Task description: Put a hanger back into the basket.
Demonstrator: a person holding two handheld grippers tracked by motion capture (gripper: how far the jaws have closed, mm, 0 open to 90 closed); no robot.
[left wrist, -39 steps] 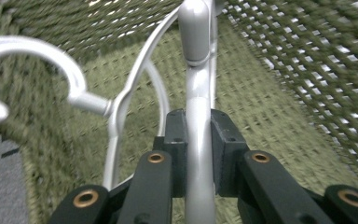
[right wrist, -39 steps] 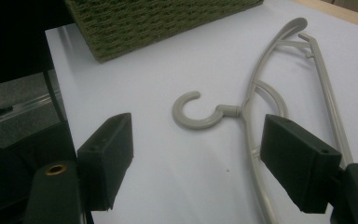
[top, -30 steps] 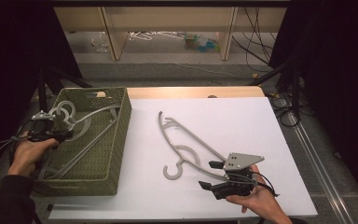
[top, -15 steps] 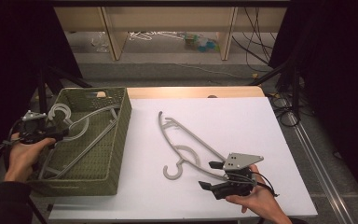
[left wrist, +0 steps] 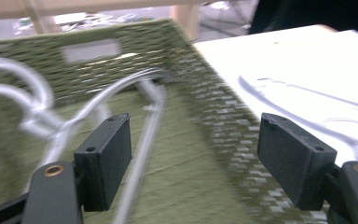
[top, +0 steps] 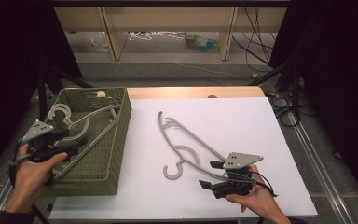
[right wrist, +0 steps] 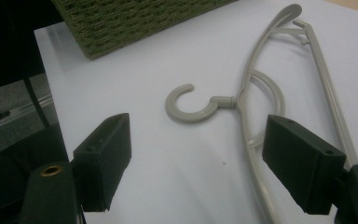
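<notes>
A grey plastic hanger [top: 186, 140] lies flat on the white table, its hook [top: 172, 170] toward the front edge. More grey hangers [top: 81, 126] lie in the green woven basket [top: 121, 135] at the left. My left gripper [top: 74, 145] hovers over the basket's near half. Its jaws have just been opening, and in the left gripper view [left wrist: 196, 163] nothing is between them, with a hanger [left wrist: 144, 121] lying below. My right gripper [top: 209, 175] stands open just right of the table hanger's hook. In the right gripper view [right wrist: 198, 163] that hanger [right wrist: 247, 93] lies just ahead.
The basket's corner [right wrist: 121, 18] is at the far left of the right gripper view. Bare white tabletop [top: 242, 116] stretches to the right of the hanger. Behind the table is a wooden shelf unit [top: 168, 18] with cables and clutter on the floor.
The left gripper has opened, let go of the hanger in the basket, and drawn back toward the person. The right gripper has not moved.
</notes>
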